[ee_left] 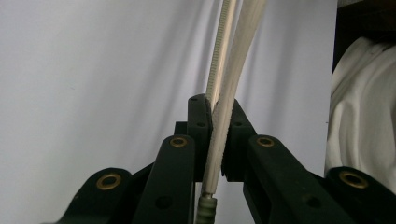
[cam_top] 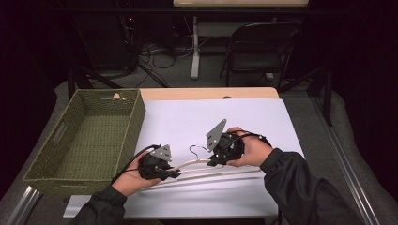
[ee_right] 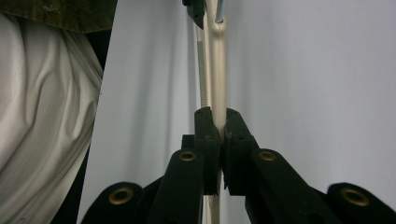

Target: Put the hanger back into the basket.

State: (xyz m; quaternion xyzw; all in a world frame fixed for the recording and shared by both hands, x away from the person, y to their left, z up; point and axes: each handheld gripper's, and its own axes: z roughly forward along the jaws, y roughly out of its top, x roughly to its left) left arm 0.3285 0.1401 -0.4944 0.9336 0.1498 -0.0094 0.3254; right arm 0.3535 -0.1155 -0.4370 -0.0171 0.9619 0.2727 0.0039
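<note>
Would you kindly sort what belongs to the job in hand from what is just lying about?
In hand:
- hanger
- left claw, shut on it
- right claw, shut on it

Lying about:
- green basket
- folding chair

hanger (cam_top: 206, 169) ends hidden by grippers

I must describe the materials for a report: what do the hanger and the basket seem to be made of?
Hanger: probably pale wood with a smooth matt finish, a ridged lower bar and a bright metal hook.
Basket: olive-green woven fibre, perhaps paper cord or seagrass; the tight plaited texture shows.
</note>
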